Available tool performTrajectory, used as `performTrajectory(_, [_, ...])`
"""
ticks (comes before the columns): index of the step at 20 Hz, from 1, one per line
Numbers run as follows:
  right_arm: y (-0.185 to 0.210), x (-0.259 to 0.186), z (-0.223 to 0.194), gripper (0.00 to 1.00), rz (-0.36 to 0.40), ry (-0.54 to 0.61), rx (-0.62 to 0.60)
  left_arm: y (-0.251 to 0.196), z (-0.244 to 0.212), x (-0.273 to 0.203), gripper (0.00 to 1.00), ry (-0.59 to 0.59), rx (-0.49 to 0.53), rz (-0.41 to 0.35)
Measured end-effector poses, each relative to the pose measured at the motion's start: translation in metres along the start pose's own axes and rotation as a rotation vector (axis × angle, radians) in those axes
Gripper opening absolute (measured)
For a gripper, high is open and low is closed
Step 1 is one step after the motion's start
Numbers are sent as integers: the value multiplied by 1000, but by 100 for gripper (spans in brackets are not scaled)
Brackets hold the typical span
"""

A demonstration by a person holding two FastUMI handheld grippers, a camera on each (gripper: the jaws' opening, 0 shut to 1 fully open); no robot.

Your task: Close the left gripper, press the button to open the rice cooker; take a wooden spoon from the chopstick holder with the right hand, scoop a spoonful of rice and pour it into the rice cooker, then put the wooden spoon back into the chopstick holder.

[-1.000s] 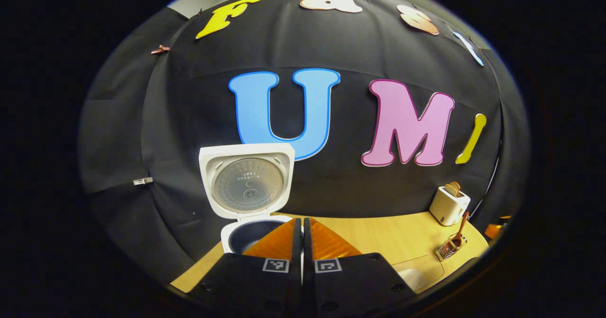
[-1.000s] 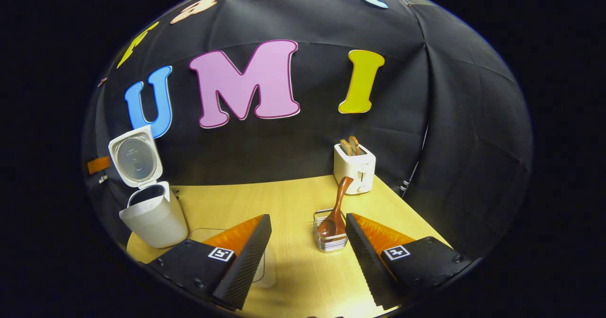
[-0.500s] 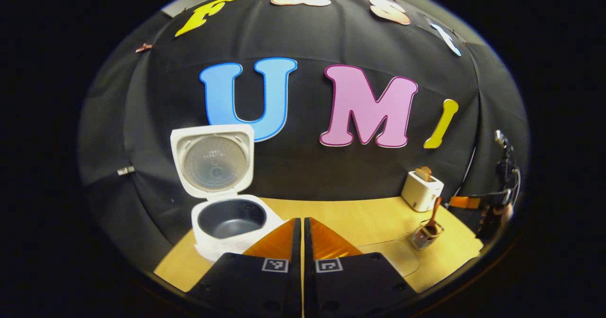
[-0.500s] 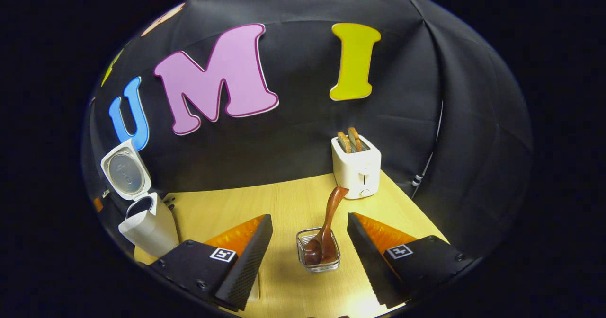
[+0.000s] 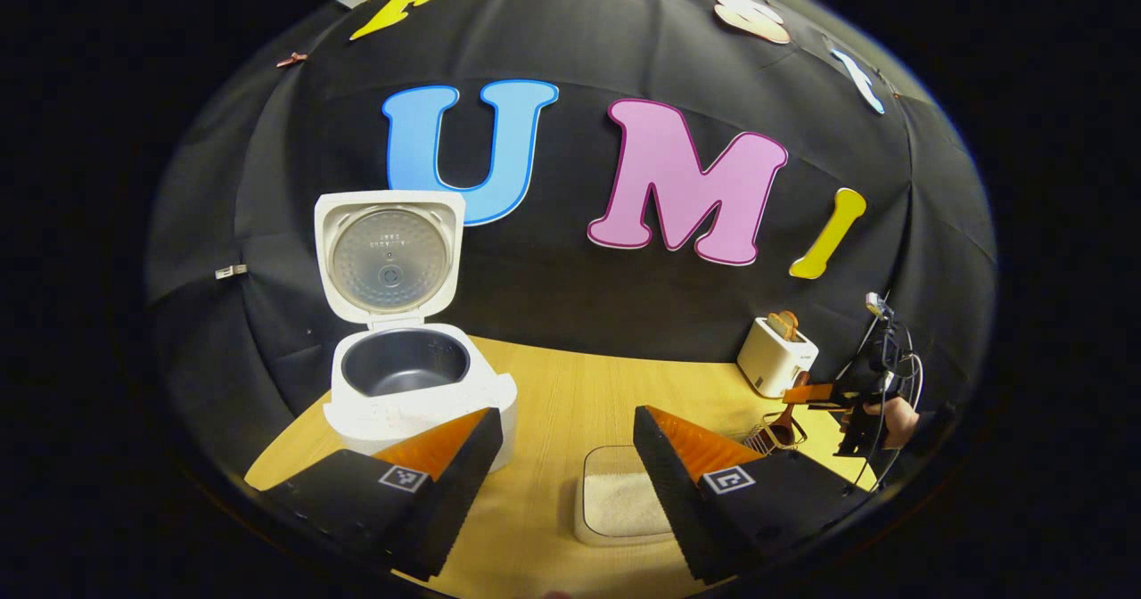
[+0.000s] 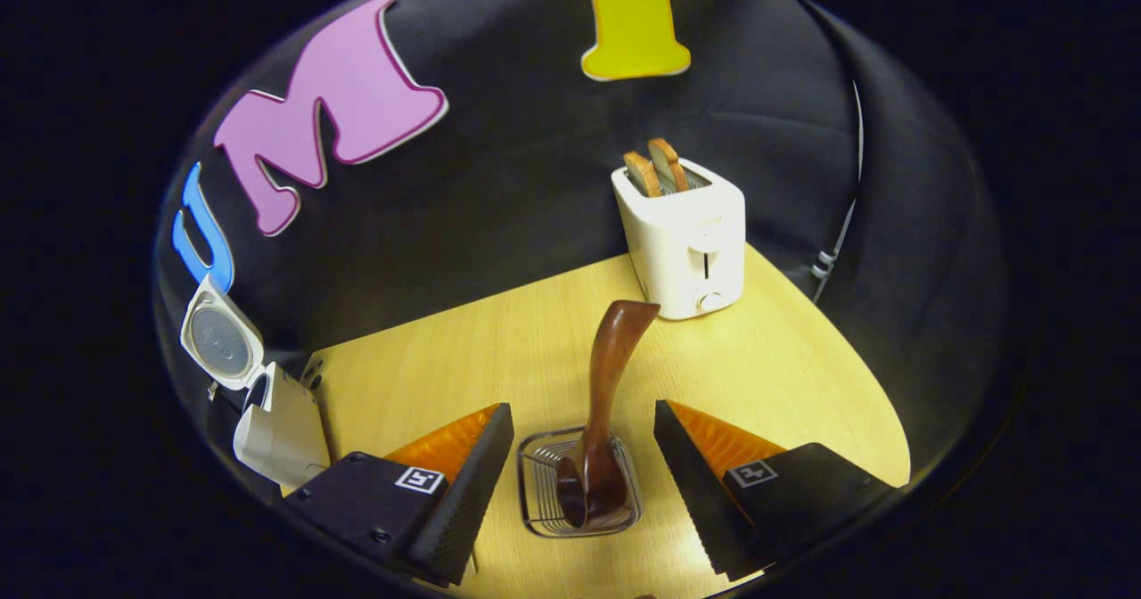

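The white rice cooker (image 5: 419, 398) stands open on the left of the table, lid up, dark pot bare inside; it also appears small as the rice cooker (image 6: 272, 425). My left gripper (image 5: 568, 479) is open, back from the cooker, above a clear container of rice (image 5: 619, 503). A brown wooden spoon (image 6: 606, 403) stands bowl-down in the wire chopstick holder (image 6: 539, 496). My right gripper (image 6: 584, 483) is open just above the holder, its fingers on either side of the spoon and apart from it. In the left gripper view the right gripper (image 5: 816, 396) hovers by the holder (image 5: 774, 437).
A white toaster (image 6: 686, 233) with two slices of bread stands at the back right of the wooden table (image 6: 784, 376), close behind the holder. A hand (image 5: 896, 421) holds the right gripper near the table's right edge. A cable (image 6: 838, 233) hangs on the wall.
My left gripper has opened and drawn back from the open cooker, bringing the rice container into sight. My right gripper has come closer and lower over the holder, straddling the spoon.
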State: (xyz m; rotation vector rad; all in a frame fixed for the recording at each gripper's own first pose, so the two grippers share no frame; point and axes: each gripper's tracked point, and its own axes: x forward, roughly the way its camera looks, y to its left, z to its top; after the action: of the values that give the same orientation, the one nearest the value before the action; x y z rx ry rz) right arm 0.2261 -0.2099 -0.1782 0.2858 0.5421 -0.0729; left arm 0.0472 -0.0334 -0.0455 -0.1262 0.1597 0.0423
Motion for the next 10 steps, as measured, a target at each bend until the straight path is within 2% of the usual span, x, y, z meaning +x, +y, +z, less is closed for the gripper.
performTrajectory(4, [-6,38,-9,99,19,91,91,4,-27,-9,96,57,-32,61])
performTrajectory(8, [1,54,-2,95,48,98,69,3,-43,-19,96,85,-39,103])
performTrajectory(9, [3,57,0,86,50,97,73,2,-46,-22,96,90,-39,109])
performTrajectory(10, [4,59,1,64,52,99,82,0,-47,-23,96,91,-39,111])
